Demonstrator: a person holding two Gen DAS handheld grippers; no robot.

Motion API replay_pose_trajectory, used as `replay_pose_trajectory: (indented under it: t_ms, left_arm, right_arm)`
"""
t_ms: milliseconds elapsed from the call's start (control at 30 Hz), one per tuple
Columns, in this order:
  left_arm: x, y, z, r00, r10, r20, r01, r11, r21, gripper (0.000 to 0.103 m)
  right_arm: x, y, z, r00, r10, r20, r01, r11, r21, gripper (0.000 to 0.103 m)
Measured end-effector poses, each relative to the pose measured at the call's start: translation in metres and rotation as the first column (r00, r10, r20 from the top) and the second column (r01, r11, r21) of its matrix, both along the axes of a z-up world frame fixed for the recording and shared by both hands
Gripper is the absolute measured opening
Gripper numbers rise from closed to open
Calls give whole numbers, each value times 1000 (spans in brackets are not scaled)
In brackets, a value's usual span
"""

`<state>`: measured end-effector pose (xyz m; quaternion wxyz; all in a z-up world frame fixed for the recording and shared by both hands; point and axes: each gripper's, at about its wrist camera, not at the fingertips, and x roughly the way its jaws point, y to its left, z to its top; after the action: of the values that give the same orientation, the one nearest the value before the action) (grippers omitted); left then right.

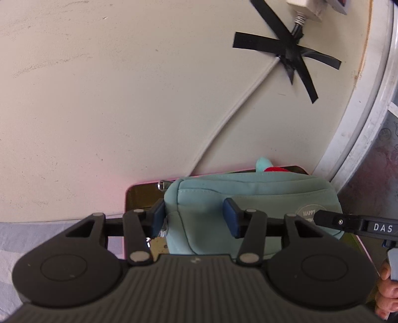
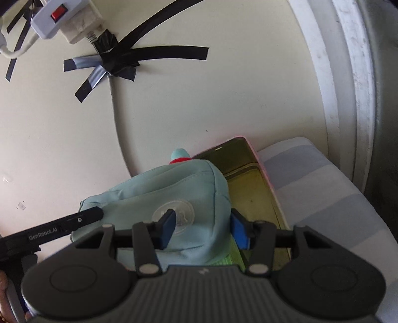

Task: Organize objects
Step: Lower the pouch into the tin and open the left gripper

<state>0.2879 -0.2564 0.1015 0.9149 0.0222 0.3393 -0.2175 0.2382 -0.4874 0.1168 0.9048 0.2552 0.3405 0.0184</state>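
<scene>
A teal fabric pouch [image 1: 248, 198] with a round printed badge lies in a pink-rimmed open box [image 1: 139, 196] against the wall. My left gripper [image 1: 195, 218] has its blue pads closed on the pouch's left end. In the right wrist view my right gripper [image 2: 202, 231] has its pads closed on the pouch [image 2: 159, 193] at its right end, by the badge. The box's olive inside [image 2: 251, 188] shows to the right of the pouch. A teal and red soft toy [image 2: 180, 155] pokes out behind the pouch. Each gripper's finger shows in the other's view.
A cream wall [image 1: 124, 99] stands behind the box. A cable taped with black tape [image 1: 291, 57] runs down it from a white power strip [image 2: 64, 20]. A grey striped cloth [image 2: 323, 186] lies under and beside the box. A white frame [image 2: 348, 74] stands at the right.
</scene>
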Motion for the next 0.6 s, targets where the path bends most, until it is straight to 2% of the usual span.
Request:
replay_pose_trajectory:
  t_ms: [133, 300, 400, 467, 600]
  left_arm:
    - [9, 9, -13, 999, 28, -36, -29, 999, -27, 54]
    - [0, 4, -22, 999, 39, 33, -39, 999, 5, 56]
    - [-11, 4, -12, 998, 37, 58, -38, 999, 15, 58]
    - [-22, 7, -4, 997, 23, 73, -24, 1000, 20, 59]
    - [-56, 12, 11, 991, 15, 129, -20, 999, 38, 59]
  right_arm:
    - [12, 8, 3, 1000, 15, 15, -14, 998, -54, 47]
    - [10, 6, 1, 1000, 22, 17, -21, 998, -62, 49]
    - [1, 0, 8, 999, 0, 52, 1, 1000, -17, 54]
    - [-11, -4, 17, 996, -33, 84, 33, 999, 6, 62]
    - [-44, 15, 32, 989, -42, 143, 50, 997, -53, 63]
